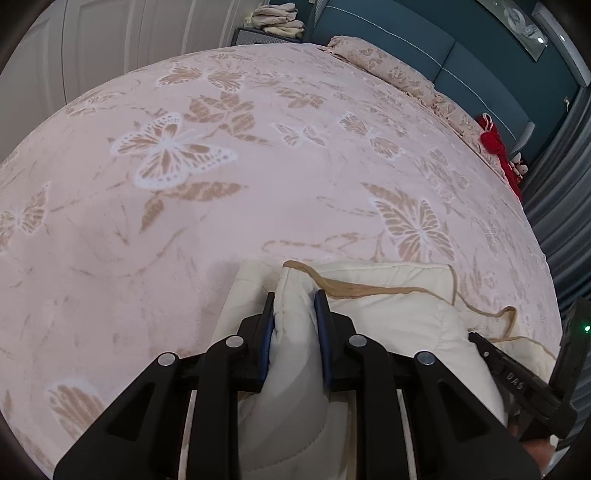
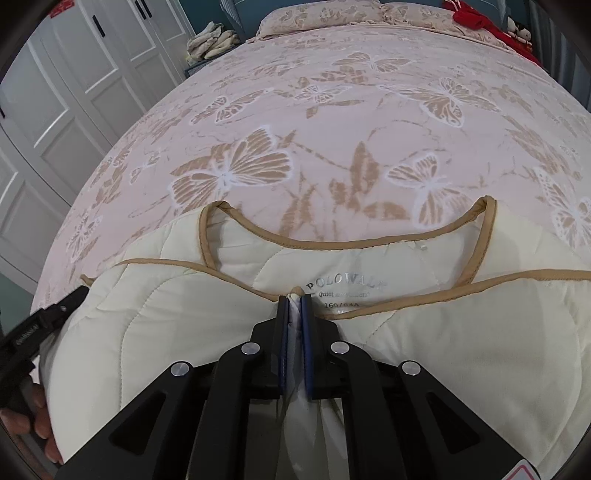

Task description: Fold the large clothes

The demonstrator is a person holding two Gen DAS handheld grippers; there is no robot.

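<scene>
Right gripper [image 2: 294, 295]: jaws nearly closed, pinching thin cream fabric where the two front edges of the jacket [image 2: 461, 350] meet, just below the neckline. Left gripper [image 1: 294, 299]: jaws narrow, clamped on a thick padded fold of the same jacket near its left side, fabric bulging between the pads [image 1: 320, 310]. Both grips look firm.

Outward from the jaws: tan binding [image 2: 332, 242] tracing the collar curve and running down both front edges; printed size label [image 2: 343, 290] inside the neck, partly covered by the right jaws. Quilted stitching in curved lines, puffy fill, pale cream shell, no visible stains. Loose tan trim trailing off to the right in the left wrist view.

Location: jacket at the near edge of the bed [image 2: 332, 92], collar pointing toward the headboard end, front facing up and open. Rest of the butterfly-print bedspread bare out to the pillow [image 2: 314, 18] at the far end; red item [image 2: 476, 20] at the far right corner; stack of folded cloth [image 2: 210, 42] beyond the far left corner.

Progress, judged: early. Garment spread but lumpy, no clean fold line visible, sleeves not in view. Likely gathering or lifting to straighten before the first fold. Remaining: flatten, fold sides in, fold lengthwise, set aside.
</scene>
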